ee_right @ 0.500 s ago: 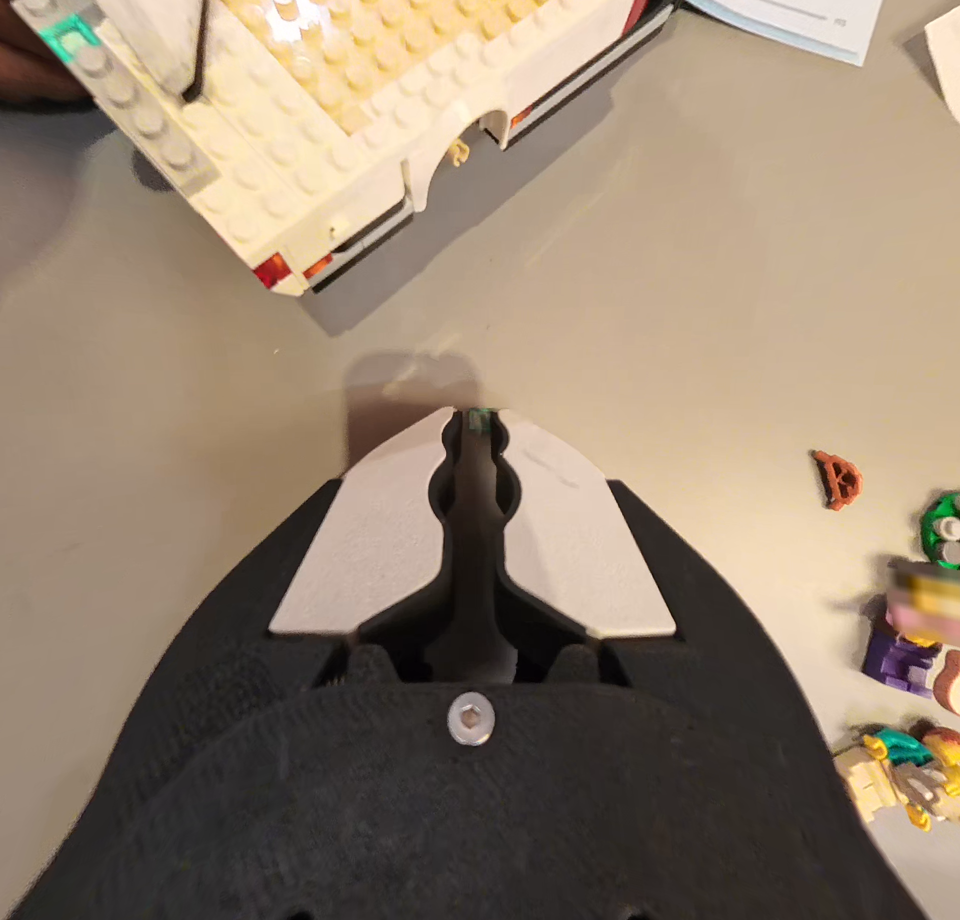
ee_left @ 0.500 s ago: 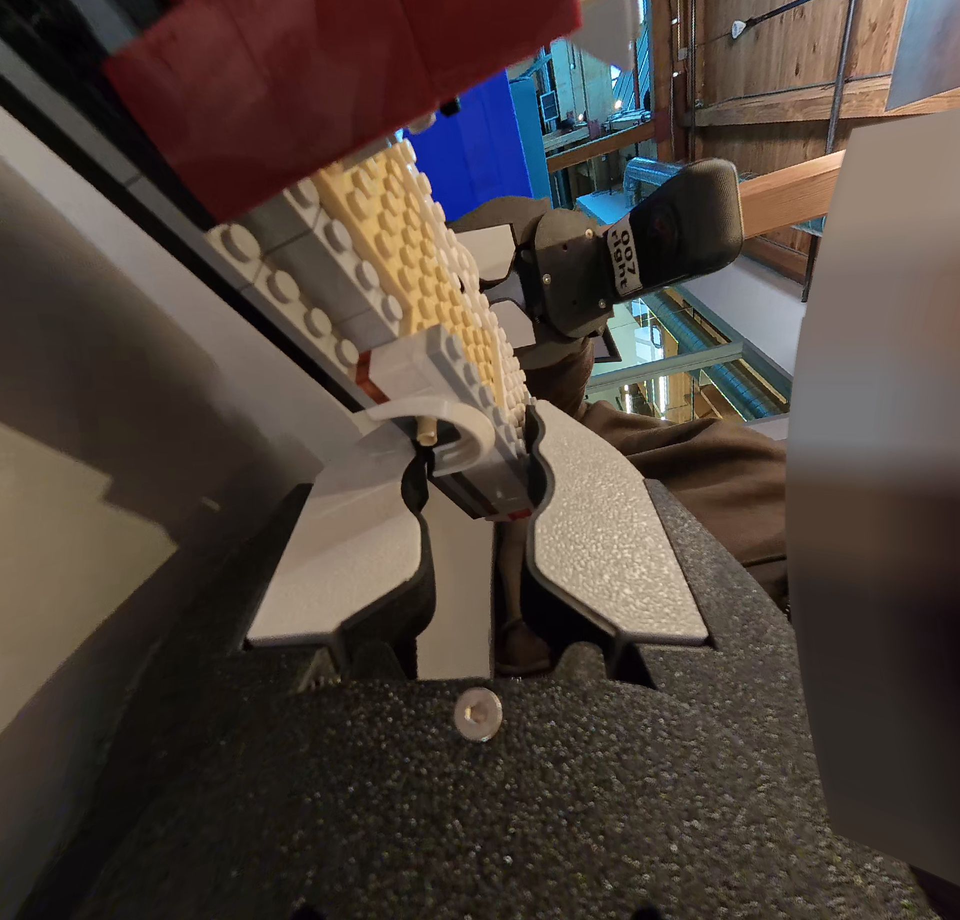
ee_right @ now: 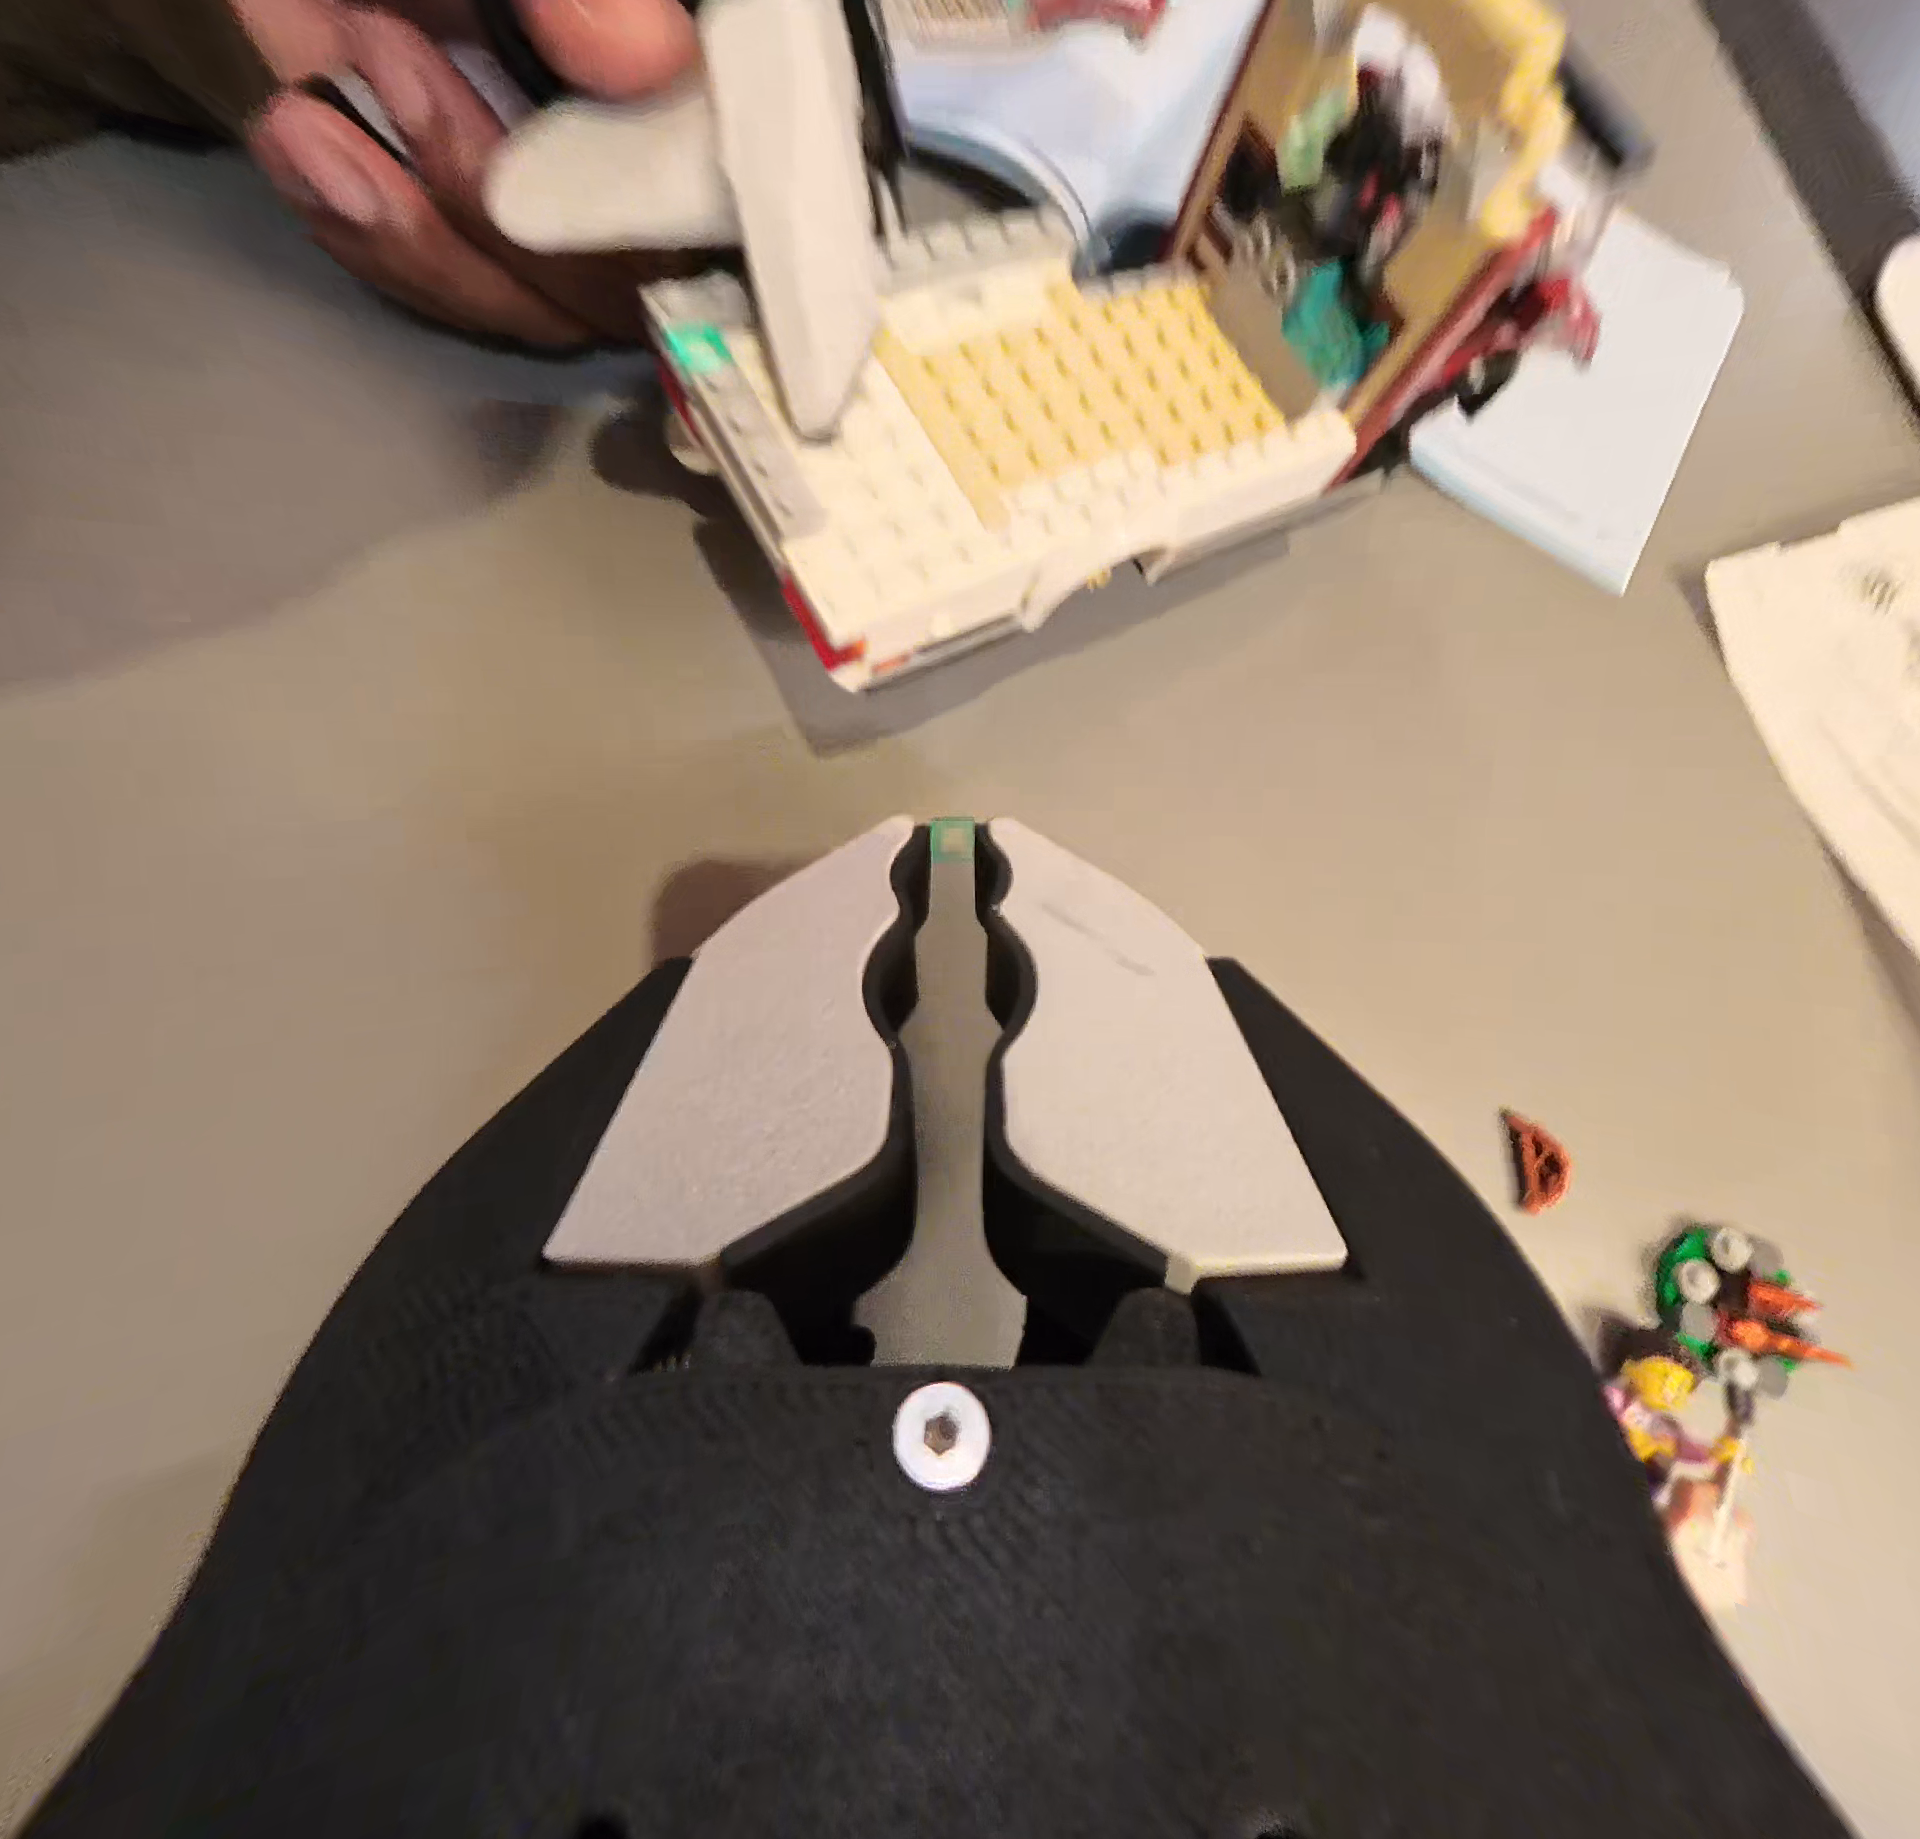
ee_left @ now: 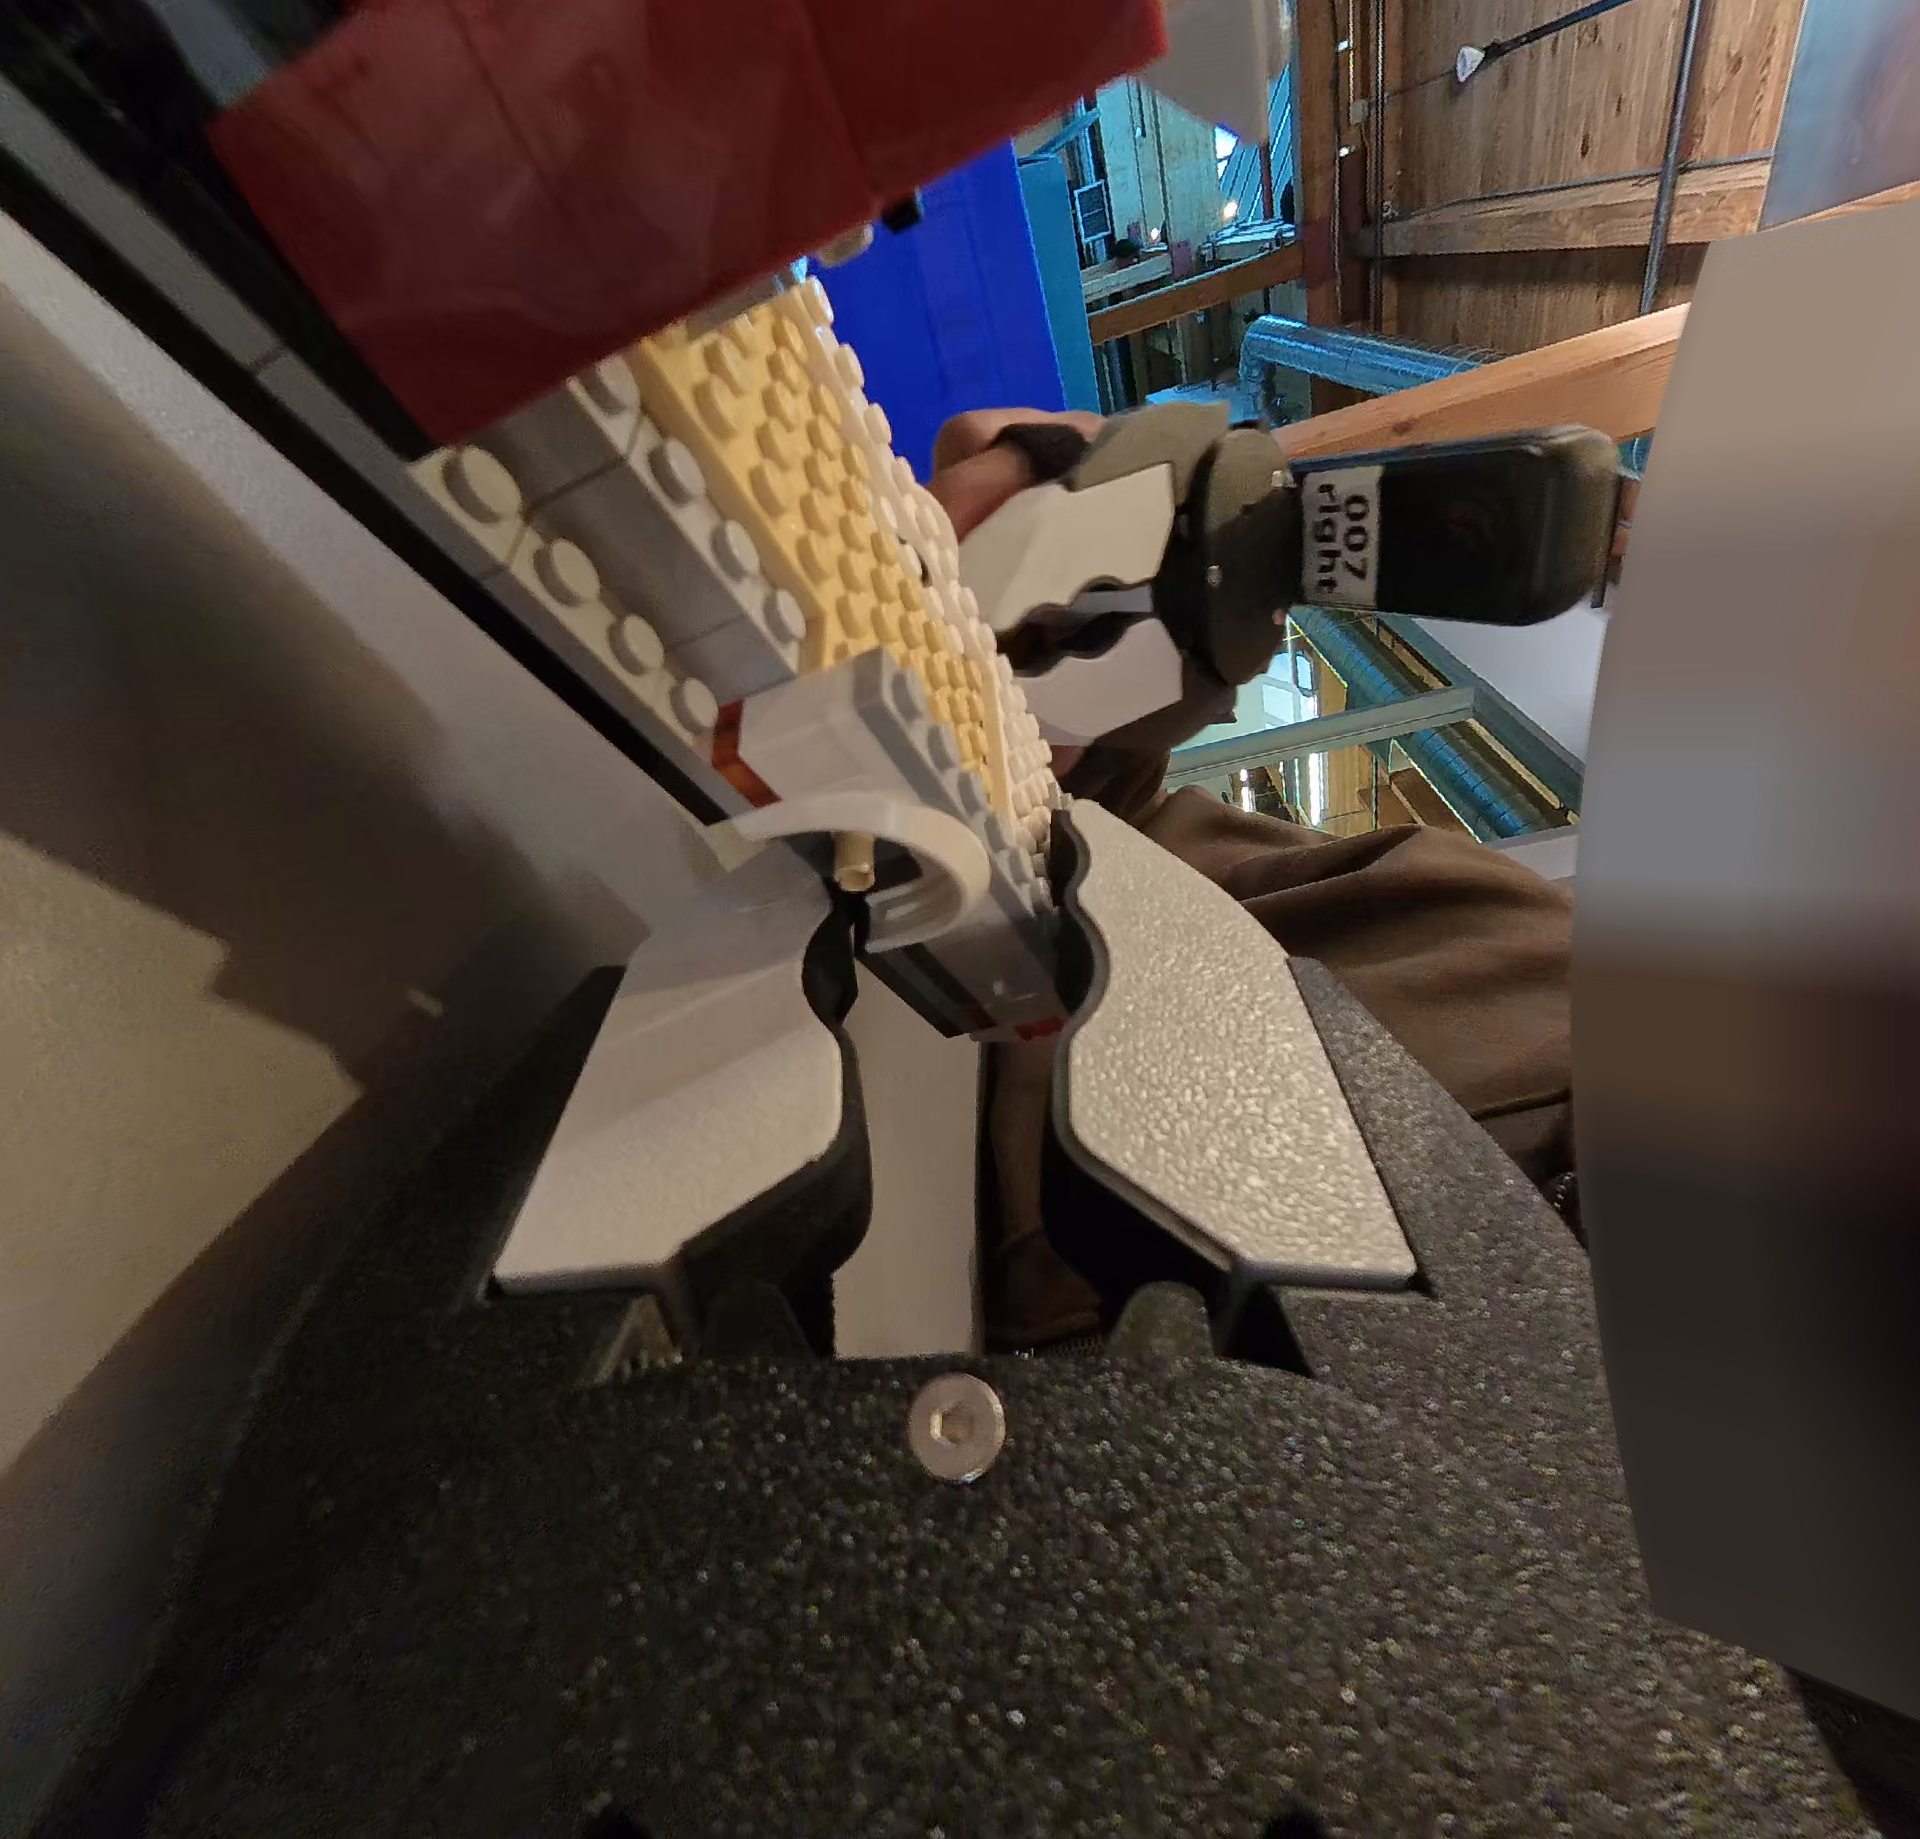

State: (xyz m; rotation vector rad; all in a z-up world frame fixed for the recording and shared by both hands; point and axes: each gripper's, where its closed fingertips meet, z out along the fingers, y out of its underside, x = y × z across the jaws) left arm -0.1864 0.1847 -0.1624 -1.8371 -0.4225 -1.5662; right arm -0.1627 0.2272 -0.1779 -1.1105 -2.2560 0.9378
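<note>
Two tongs: left (ee_left: pixel 951 916) clamps brick model (ee_left: pixel 831 584), right (ee_right: pixel 954 839) pinches green piece (ee_right: pixel 952 840) (visible there only)

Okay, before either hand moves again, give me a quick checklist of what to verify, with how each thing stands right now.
1. Left tongs clamped on the brick model: ok, its edge sits between both fingers.
2. Right tongs shut on the small green piece: ok, it sits at the very tips.
3. Green piece square in the grip: cannot tell, too small and blurred.
4. Model steady: cannot tell, the right wrist view is blurred.
5. Gap between right tongs and model: ok, bare table lies between them.
6. Loose bits at the right, the toy figure and brown piece: ok, away from both tongs.
</note>
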